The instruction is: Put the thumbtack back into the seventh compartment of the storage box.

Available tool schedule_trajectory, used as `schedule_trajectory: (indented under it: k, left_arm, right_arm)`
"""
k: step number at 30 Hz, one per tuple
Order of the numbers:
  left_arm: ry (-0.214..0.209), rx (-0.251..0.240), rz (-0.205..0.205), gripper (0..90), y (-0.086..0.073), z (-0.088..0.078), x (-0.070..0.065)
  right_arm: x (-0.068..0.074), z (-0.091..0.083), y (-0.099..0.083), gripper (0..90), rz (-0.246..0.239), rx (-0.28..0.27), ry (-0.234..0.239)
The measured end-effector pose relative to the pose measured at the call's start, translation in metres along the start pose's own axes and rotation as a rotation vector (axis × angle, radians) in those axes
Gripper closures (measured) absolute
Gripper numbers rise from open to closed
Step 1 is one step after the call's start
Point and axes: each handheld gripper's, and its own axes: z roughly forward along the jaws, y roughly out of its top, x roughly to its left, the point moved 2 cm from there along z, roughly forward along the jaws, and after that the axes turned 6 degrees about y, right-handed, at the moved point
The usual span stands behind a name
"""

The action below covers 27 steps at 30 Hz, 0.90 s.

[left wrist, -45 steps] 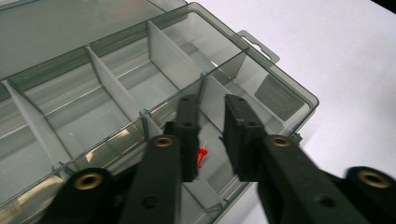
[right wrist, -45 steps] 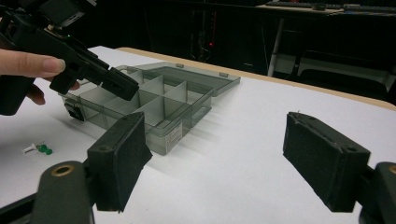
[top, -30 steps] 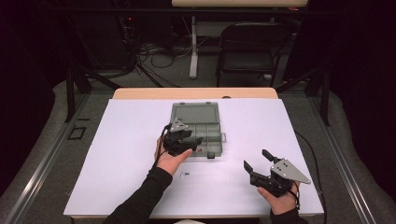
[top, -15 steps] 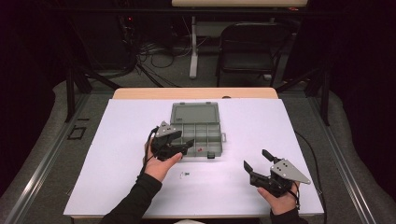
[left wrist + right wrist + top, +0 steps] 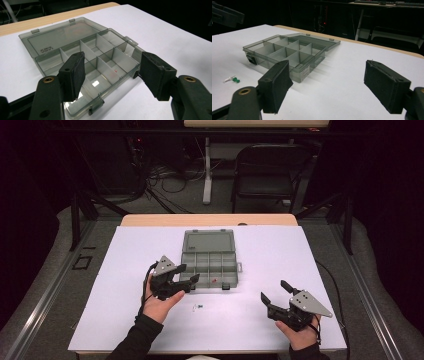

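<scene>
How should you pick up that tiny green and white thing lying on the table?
The small green-and-white piece lies flat on the white table, in front of the open organizer box. Probably come straight down from above with the open left gripper, which is nearest. Close the fingers across its narrow middle, since it lies too low to be taken from the side.

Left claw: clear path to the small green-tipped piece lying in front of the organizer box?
Probably yes. The left claw is open and holds nothing, and the small piece lies on bare white table just before the organizer box, with nothing between them.
</scene>
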Motion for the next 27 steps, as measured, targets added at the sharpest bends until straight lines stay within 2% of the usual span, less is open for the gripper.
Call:
schedule_trajectory:
  k: [6,13,19,27]
  left_arm:
    - [-0.001,0.016,-0.012,37.4,-0.007,-0.005,0.002]
    - [-0.018,0.032,-0.027,39.8,-0.025,-0.013,0.000]
    - [-0.009,0.062,-0.003,44.4,-0.040,-0.016,-0.002]
    - [-0.016,0.082,-0.016,48.6,-0.053,-0.020,-0.004]
  right_arm:
    - [0.001,0.000,0.000,20.5,-0.001,0.001,0.001]
    - [0.001,0.000,0.000,20.5,0.000,0.001,0.001]
    - [0.001,0.000,0.000,20.5,-0.003,0.001,0.002]
    - [0.001,0.000,0.000,20.5,-0.002,0.000,0.004]
